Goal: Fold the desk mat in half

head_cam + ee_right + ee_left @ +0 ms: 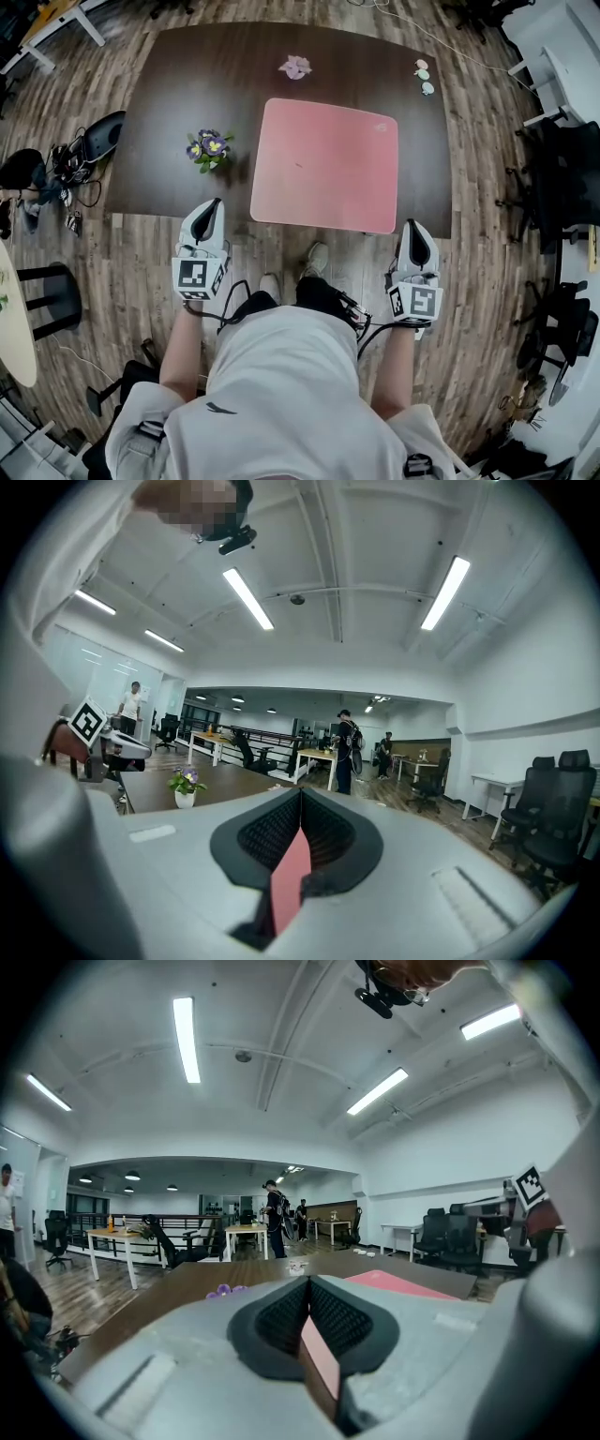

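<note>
A pink desk mat (326, 164) lies flat and unfolded on the dark brown table (178, 84), its near edge close to the table's front edge. My left gripper (212, 206) hovers at the front edge, left of the mat's near left corner. Its jaws are shut and hold nothing. My right gripper (413, 230) sits just short of the front edge, by the mat's near right corner, also shut and empty. In the left gripper view the shut tips (308, 1283) point across the table, with the mat (403, 1284) off to the right. The right gripper (301, 799) shows closed tips too.
A small pot of purple flowers (208, 148) stands left of the mat. A pink object (296, 67) and a few small items (424, 75) lie near the far edge. Office chairs (562, 178) stand right, a stool (52, 295) left. People stand far off in the room (345, 752).
</note>
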Demonstrator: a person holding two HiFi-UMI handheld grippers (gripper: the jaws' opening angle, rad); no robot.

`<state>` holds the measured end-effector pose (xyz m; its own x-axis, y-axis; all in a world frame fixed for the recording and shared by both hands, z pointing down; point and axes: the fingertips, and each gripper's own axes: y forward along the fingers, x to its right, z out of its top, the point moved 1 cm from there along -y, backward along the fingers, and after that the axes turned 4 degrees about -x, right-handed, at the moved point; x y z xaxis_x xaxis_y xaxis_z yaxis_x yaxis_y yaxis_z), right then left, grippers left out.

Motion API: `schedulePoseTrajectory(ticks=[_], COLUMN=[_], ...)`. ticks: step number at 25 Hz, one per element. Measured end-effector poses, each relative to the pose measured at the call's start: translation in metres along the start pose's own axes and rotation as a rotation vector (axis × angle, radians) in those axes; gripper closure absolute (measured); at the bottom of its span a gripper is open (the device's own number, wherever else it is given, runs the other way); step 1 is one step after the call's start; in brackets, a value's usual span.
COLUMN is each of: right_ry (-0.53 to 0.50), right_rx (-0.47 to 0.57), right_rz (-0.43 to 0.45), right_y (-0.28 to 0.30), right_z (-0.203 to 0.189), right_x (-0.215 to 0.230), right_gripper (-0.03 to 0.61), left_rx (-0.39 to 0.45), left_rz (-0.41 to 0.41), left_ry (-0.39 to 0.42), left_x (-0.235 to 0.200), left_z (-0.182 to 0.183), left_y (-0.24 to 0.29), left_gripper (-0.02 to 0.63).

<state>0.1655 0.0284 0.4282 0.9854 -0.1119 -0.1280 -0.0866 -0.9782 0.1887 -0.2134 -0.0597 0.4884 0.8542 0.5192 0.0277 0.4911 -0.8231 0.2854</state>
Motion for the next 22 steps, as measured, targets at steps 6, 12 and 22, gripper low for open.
schedulePoseTrajectory(ticks=[6, 12, 22], right_ry=[-0.003, 0.021, 0.068], right_rx=[0.027, 0.044, 0.036], right_rz=[0.05, 0.105, 0.123], right_y=[0.038, 0.064, 0.08], right_z=[0.008, 0.013, 0.001], right_x=[0.047, 0.088, 0.115], right_gripper=[0.572, 0.571, 0.569], left_rx=[0.008, 0.015, -0.005], left_rz=[0.089, 0.188, 0.194], left_ry=[-0.006, -0.021, -0.026], left_x=[0.003, 0.005, 0.028], left_z=[0.017, 0.035, 0.033], left_y=[0.03, 0.055, 0.084], left_gripper=[0.606, 0.606, 0.606])
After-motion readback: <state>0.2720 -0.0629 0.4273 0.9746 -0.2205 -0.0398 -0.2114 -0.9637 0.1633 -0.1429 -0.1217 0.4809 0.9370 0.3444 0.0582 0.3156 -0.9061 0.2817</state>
